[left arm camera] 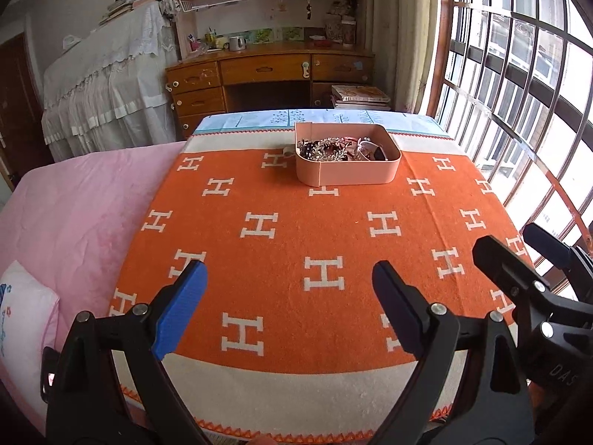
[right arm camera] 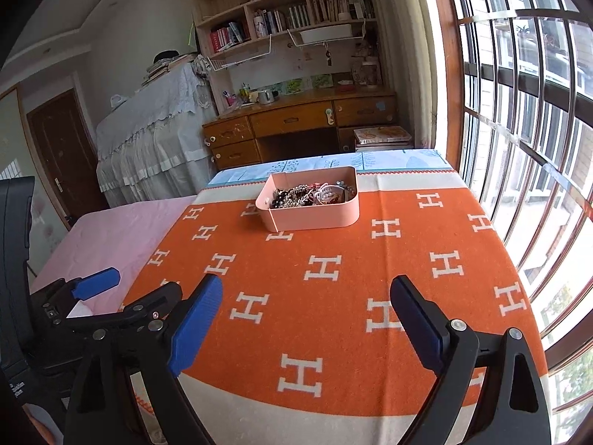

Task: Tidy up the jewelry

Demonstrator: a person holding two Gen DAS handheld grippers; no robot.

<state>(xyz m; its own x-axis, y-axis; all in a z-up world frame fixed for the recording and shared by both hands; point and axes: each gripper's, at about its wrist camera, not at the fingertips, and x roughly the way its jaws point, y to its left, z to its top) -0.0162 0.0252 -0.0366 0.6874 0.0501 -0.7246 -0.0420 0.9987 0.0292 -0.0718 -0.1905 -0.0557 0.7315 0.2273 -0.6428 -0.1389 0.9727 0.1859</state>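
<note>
Here, an orange blanket [left arm camera: 296, 230] patterned with white letter H shapes covers a table beside a barred window [left arm camera: 519, 92]; toward its far edge sits a pink tray [left arm camera: 348, 172] heaped with tangled jewelry [left arm camera: 333, 148]. Both tools hover over the near side, well apart from the tray: the left gripper [left arm camera: 289, 296] and right gripper [right arm camera: 305, 307] each have jaws spread wide, holding nothing. The likely risk is snagging: closing on the tangle could lift several linked pieces together or drag the light tray.

We run two black plastic grippers, left gripper [left arm camera: 289, 296] and right gripper [right arm camera: 305, 307]: ribbed blue pads [left arm camera: 181, 309], silver pivot screws [left arm camera: 437, 309].
</note>
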